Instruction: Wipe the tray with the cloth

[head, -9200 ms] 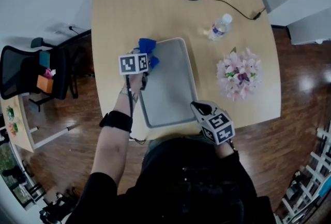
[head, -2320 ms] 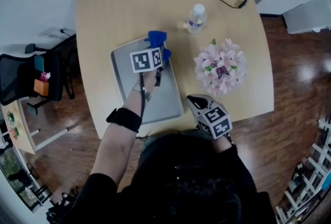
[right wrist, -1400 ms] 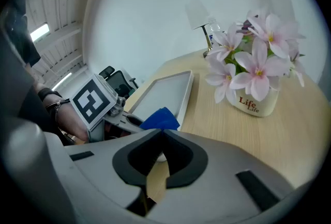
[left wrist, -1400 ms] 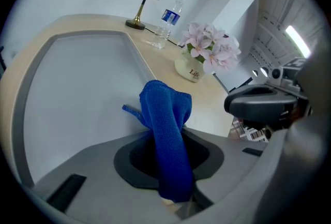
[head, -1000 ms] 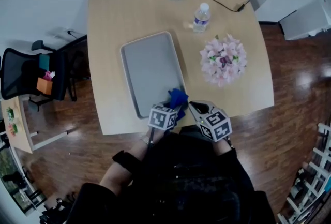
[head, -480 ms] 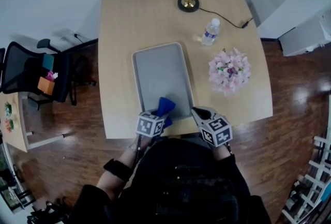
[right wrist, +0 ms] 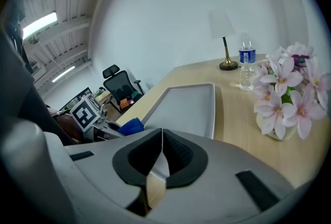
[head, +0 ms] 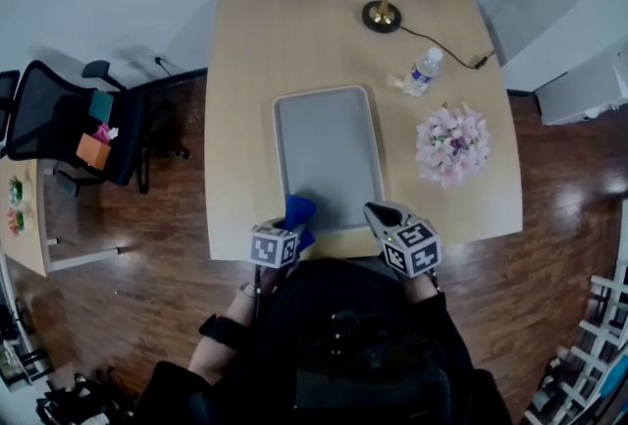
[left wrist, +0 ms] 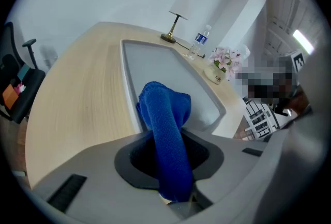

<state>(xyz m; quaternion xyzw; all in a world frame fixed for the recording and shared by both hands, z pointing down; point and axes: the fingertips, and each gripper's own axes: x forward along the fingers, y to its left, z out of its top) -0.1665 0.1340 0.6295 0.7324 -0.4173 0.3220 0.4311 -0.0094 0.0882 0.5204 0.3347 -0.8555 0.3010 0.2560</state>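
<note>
So the left gripper (left wrist: 173, 176) is pinched on the blue cloth (left wrist: 164, 114), low centre of the head view by the tray (head: 329, 143)'s near-left corner. The right gripper (right wrist: 159, 161) is closed on nothing. Cloth looks soft and floppy, so I'd grab a bunched fold.

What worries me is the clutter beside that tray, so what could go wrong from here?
1. The right gripper is shut on nothing and is not clamping the tray, so a wiping push may slide the tray toward the bottle and flowers.
2. The left gripper pinches only a fold of the cloth; it might pull out under drag.
</note>
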